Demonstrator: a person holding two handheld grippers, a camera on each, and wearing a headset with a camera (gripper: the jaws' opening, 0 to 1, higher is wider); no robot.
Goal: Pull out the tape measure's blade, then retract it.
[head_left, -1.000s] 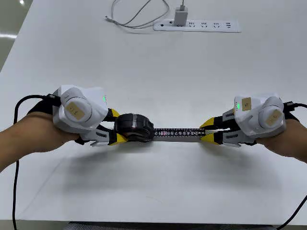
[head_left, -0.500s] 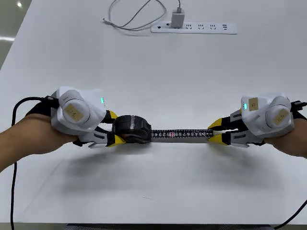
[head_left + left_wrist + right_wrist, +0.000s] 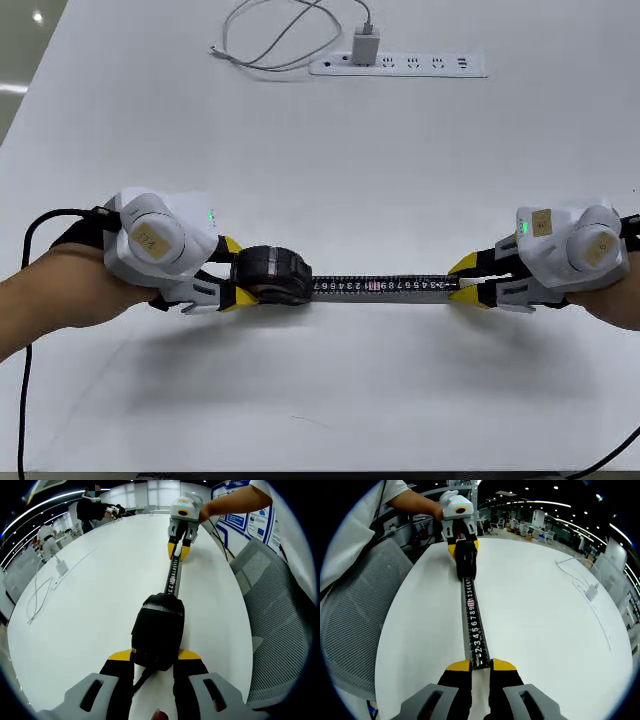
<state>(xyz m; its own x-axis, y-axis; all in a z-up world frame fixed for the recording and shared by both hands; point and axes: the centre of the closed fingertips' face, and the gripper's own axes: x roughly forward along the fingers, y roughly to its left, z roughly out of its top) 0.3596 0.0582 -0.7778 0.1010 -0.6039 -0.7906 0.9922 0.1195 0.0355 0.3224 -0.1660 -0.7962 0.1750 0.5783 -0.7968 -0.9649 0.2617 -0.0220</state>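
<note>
A black tape measure case rests on the white table, held between the yellow-tipped jaws of my left gripper, which is shut on it. In the left gripper view the case sits right above the jaws of the left gripper. The blade runs out flat to the right, black with white numerals. My right gripper is shut on the blade's end. In the right gripper view the blade stretches from the right gripper to the case.
A white power strip with a plugged charger and a looping cable lies at the table's far edge. A grey mesh chair stands beside the table. A black cord trails from the left hand.
The right gripper has moved further right with the blade's end, so more blade is out. The left gripper and case have stayed nearly in place.
</note>
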